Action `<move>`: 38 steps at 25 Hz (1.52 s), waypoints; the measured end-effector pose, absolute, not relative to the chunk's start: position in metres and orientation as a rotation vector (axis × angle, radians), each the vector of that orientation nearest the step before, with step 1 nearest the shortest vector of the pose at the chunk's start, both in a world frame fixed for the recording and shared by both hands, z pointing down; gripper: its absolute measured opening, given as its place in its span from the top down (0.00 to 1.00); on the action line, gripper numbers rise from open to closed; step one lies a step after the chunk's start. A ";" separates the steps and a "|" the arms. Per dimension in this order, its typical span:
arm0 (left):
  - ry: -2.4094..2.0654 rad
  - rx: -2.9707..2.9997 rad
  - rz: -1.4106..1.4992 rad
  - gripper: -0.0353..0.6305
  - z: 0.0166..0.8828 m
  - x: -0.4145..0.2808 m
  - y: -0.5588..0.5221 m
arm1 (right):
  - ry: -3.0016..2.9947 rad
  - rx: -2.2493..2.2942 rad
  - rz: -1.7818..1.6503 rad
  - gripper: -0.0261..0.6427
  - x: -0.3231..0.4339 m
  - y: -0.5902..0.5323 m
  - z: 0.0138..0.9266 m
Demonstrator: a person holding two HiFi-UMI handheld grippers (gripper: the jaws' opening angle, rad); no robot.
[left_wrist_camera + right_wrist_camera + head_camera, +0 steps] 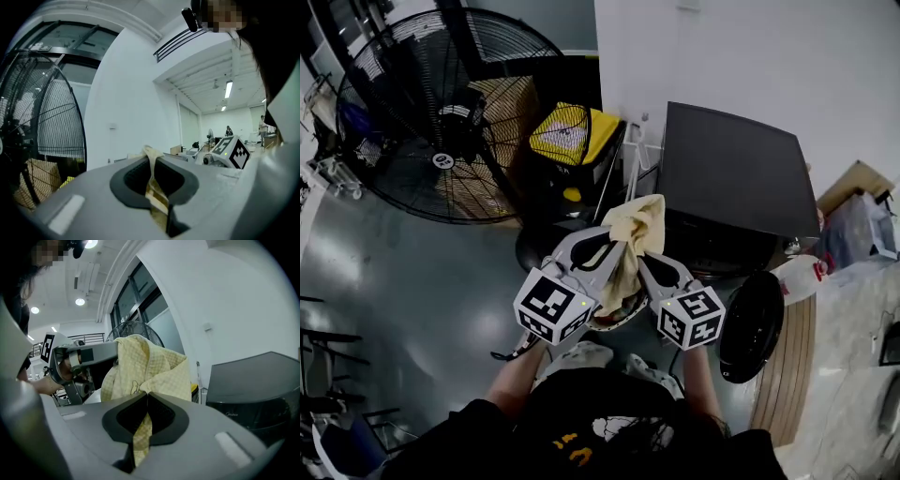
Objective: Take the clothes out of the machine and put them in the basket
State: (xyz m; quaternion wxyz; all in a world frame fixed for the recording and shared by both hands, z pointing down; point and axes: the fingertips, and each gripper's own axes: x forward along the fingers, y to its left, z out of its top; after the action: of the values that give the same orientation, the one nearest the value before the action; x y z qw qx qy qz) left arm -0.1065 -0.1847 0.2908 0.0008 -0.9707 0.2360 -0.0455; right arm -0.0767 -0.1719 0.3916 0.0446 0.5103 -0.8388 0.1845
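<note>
Centre frame, a yellow checked cloth (636, 234) hangs, its lower end hidden behind both grippers. The left gripper (151, 159) and right gripper (147, 395) each pinch a fold, lower left of the dark machine (731, 173).

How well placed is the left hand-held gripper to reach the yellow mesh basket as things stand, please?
Probably yes. The yellow mesh basket stands ahead of the left hand-held gripper with nothing visibly between them. But it is shut on the cloth together with the right hand-held gripper, so both must travel.
</note>
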 end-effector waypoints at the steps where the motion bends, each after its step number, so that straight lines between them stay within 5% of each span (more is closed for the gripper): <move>1: 0.726 -3.061 -0.160 0.91 0.297 -0.109 -0.187 | -2.545 1.568 0.583 0.92 -0.080 -0.174 0.397; 16: 0.375 -3.235 -0.439 0.91 0.402 -0.119 -0.205 | -2.194 1.777 0.835 0.92 -0.082 -0.185 0.484; 34: -0.037 -3.097 -1.249 0.91 0.630 -0.113 -0.199 | -1.694 1.731 1.223 0.92 -0.070 -0.159 0.650; 38: -0.009 -3.067 -1.353 0.91 0.663 -0.113 -0.203 | -1.682 1.721 1.206 0.83 -0.070 -0.153 0.661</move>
State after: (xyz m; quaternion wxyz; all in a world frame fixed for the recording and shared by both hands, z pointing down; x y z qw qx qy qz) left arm -0.1130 -0.2033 0.6632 -0.1054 -0.9098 -0.0025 -0.4014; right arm -0.0697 -0.1530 0.6609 0.2231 0.6233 -0.6091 0.4368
